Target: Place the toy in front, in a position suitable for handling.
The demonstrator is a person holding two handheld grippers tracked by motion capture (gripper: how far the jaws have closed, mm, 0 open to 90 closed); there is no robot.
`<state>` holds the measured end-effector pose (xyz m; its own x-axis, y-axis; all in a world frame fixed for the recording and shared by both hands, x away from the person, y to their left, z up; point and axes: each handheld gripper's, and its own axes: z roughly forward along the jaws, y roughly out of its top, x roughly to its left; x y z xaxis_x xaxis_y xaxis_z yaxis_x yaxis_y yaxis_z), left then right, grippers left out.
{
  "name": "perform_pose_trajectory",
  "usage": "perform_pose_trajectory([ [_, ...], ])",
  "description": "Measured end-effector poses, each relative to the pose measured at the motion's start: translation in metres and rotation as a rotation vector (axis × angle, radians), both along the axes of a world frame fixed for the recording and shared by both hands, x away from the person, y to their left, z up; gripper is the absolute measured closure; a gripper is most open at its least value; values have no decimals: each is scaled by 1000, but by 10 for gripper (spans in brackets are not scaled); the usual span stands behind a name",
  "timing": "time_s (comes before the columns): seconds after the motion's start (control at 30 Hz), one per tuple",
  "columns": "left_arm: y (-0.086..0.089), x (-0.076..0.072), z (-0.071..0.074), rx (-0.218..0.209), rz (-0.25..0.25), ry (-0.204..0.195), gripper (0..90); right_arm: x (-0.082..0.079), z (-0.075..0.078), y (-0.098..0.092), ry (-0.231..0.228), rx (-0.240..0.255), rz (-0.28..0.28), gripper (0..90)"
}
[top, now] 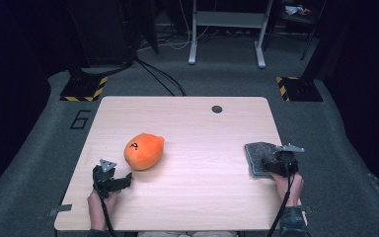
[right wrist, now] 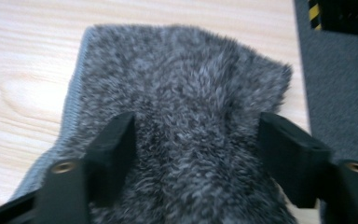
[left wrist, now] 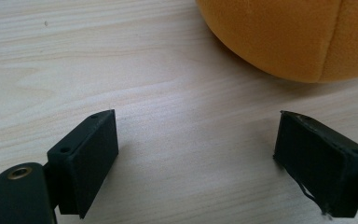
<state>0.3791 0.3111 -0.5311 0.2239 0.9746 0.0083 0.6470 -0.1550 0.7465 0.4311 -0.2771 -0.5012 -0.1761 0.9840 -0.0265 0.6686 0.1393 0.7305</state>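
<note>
The grey fuzzy cloth (right wrist: 182, 116) lies folded at the surface's (top: 192, 128) right edge beneath the right gripper (right wrist: 196, 144), whose spread jaws straddle it unpinched; judged soft, light and limp, best pinched at its near raised fold.

One orange plush toy (top: 144, 150); one grey fuzzy cloth (top: 258, 155); two tongs

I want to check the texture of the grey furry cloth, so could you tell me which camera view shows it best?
The right gripper view: the grey furry cloth sits close up, its pile and ribbed edge plain, between the open right gripper. The high view shows it small, by the table's right edge.
</note>
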Motion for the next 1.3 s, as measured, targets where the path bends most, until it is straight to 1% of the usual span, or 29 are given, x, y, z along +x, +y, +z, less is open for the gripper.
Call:
perform_pose_trajectory([
  [0.03, 0, 0, 0, 0, 0, 0, 129, -7, 7, 2, -14, 15, 7, 167],
  [0.07, 0, 0, 0, 0, 0, 0, 129, -9, 10, 4, -23, 16, 25, 146],
  [0.1, 0, 0, 0, 0, 0, 0, 129, -9, 10, 4, -23, 16, 25, 146],
  [0.13, 0, 0, 0, 0, -1, 0, 129, -18, 14, 10, -38, 30, 55, 139],
  [0.17, 0, 0, 0, 0, -1, 0, 129, -18, 14, 10, -38, 30, 55, 139],
  [0.2, 0, 0, 0, 0, -1, 0, 129, -25, 14, 16, -43, 40, 71, 110],
  [0.27, 0, 0, 0, -1, 0, 0, 129, -32, 11, 22, -43, 50, 90, 81],
  [0.33, 0, 0, 0, 0, 0, -1, 129, -40, 6, 27, -42, 58, 105, 73],
  [0.47, 0, 0, 0, -1, 0, 0, 129, -55, -6, 31, -56, 79, 102, 62],
  [0.53, 0, 0, 0, -1, 0, 0, 129, -63, -9, 32, -65, 80, 95, 61],
  [0.57, 0, 0, 0, -1, 0, 0, 129, -63, -9, 32, -65, 80, 95, 61],
  [0.6, 0, 0, 0, -2, -4, 5, 129, -68, -12, 32, -71, 86, 92, 63],
  [0.7, 0, 0, 0, -2, -3, 5, 129, -71, -16, 32, -65, 82, 94, 64],
  [0.73, 0, 0, 0, -2, -3, 4, 129, -73, -21, 32, -48, 79, 83, 64],
  [0.8, 0, 0, 0, -8, -1, 2, 129, -72, -23, 31, -44, 77, 88, 63],
  [0.83, 0, 0, 0, -2, -4, 5, 129, -73, -22, 31, -50, 65, 95, 75],
  [0.9, 1, 0, 0, -2, -7, 5, 128, -73, -23, 32, -42, 62, 92, 80],
  [0.93, 1, 0, 0, -9, -16, 3, 128, -68, -25, 35, -3, 28, 103, 74],
  [0.97, 1, 0, 0, -9, -16, 3, 126, -68, -25, 35, -3, 28, 103, 74],
  [1.0, 3, 0, 0, -8, -32, -2, 124, -66, -26, 39, 12, 6, 110, 69],
  [1.03, 3, 0, 0, -11, -37, -2, 123, -66, -27, 39, 7, 4, 114, 73],
  [1.1, 6, -1, 1, -3, -69, 14, 123, -67, -27, 38, 10, 11, 112, 75],
  [1.17, 7, -1, 2, -10, -74, 16, 120, -67, -27, 38, 8, 10, 111, 75],
  [1.2, 13, -1, 5, -51, -83, 34, 120, -67, -27, 39, 6, 7, 108, 74],
  [1.27, 19, -3, 11, -106, -86, 10, 120, -67, -27, 39, 3, 6, 107, 74],
  [1.3, 22, -4, 17, -123, -89, -8, 120, -67, -27, 39, 2, 4, 107, 74],
])
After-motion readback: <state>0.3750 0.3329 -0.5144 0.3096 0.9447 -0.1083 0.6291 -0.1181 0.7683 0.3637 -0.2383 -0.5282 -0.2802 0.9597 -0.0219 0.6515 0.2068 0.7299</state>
